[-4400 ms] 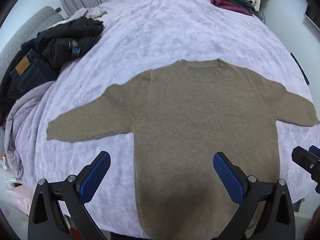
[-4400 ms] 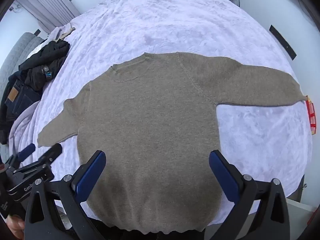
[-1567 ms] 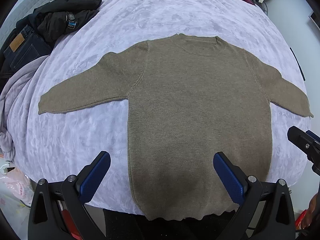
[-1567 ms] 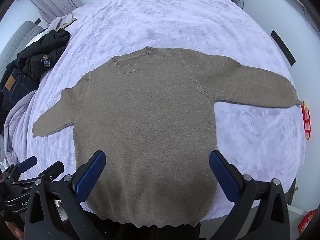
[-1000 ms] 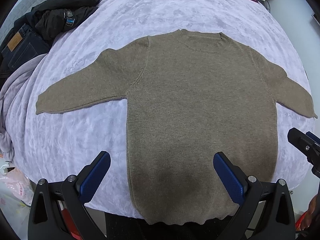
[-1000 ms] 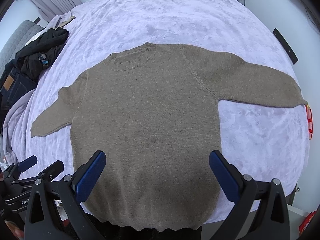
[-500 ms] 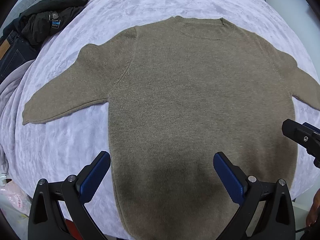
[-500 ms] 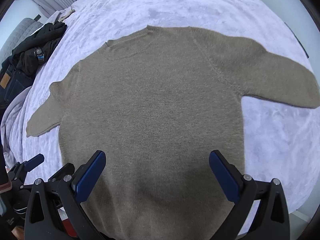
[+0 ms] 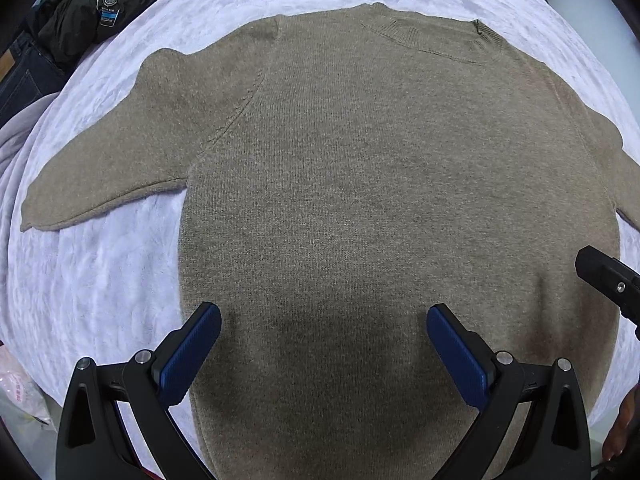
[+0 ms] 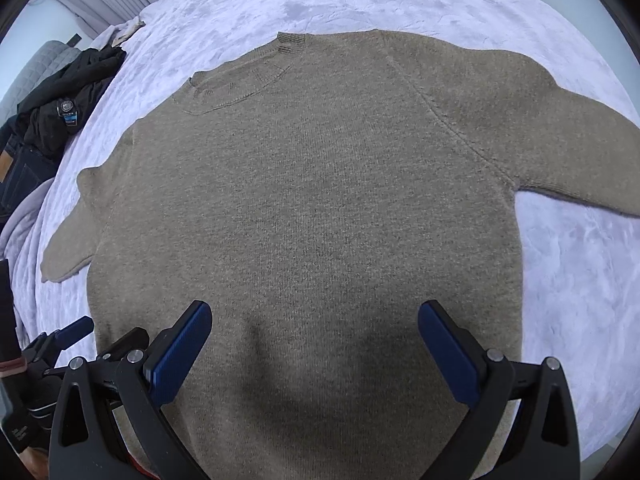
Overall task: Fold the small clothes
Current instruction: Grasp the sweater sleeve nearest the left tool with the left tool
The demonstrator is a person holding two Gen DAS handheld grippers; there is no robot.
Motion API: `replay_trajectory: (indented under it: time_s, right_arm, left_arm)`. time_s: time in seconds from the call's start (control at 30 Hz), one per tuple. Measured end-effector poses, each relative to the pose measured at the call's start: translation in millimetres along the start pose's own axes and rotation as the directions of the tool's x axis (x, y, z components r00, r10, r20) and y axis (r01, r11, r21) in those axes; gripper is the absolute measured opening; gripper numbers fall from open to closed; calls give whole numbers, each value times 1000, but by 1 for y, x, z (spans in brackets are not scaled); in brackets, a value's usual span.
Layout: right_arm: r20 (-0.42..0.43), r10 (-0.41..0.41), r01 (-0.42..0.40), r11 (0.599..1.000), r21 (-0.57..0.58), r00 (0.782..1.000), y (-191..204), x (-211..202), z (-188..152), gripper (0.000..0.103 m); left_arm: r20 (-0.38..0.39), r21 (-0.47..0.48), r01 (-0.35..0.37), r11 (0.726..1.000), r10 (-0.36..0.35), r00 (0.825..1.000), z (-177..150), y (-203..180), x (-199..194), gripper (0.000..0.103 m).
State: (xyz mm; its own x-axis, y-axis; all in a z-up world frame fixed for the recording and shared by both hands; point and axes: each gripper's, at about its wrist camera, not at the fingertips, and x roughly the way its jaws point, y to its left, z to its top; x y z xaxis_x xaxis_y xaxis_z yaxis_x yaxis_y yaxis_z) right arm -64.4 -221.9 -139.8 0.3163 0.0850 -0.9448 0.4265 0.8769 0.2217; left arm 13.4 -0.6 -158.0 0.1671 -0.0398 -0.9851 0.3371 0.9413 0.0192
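On a bed covered with a pale lilac bedspread (image 9: 100,280), a brown knitted sweater (image 9: 380,200) lies flat and face up, its ribbed neckline (image 9: 436,38) pointing away from the cameras and its hem nearest them. Both sleeves are spread outward: the left sleeve (image 9: 104,168) angles down toward the bed's left edge, and the right sleeve (image 10: 560,128) runs out to the right rim of the right wrist view. Above the lower body of the sweater, the left gripper (image 9: 324,344) hangs with its jaws spread wide and nothing between the blue pads (image 9: 192,352); whether the fingertips touch the knit cannot be told. The right gripper (image 10: 316,340) is likewise released, its blue pads wide apart over the lower part of the sweater, empty. In the right wrist view the left gripper shows at the lower left, beside the sweater's left edge. At the far left of the bed sits a heap of dark clothes (image 9: 92,12), including a black garment and a pair of jeans (image 9: 20,76), well apart from the sweater.
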Motion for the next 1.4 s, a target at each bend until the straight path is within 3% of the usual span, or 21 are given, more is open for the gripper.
replay_trajectory:
  time_s: [0.8, 0.97, 1.07, 1.2, 1.4]
  right_arm:
    - [-2, -27, 27, 1000, -16, 1000, 15, 3, 3, 103]
    - [4, -19, 20, 999, -28, 1000, 23, 2, 3, 103]
    - [0, -5, 5, 998, -61, 1000, 36, 2, 4, 103]
    - [-5, 36, -36, 994, -99, 999, 56, 2, 2, 103]
    - [-29, 88, -92, 983, -161, 996, 93, 10, -4, 103]
  left_arm:
    - [24, -20, 26, 999, -25, 999, 0, 44, -4, 103]
    - [37, -72, 95, 993, -93, 995, 1, 63, -6, 103]
    - [105, -182, 157, 971, -139, 985, 4, 107, -8, 103]
    - [176, -319, 147, 936, -94, 980, 10, 190, -4, 103]
    - [289, -550, 202, 810, -43, 956, -1, 332, 7, 103]
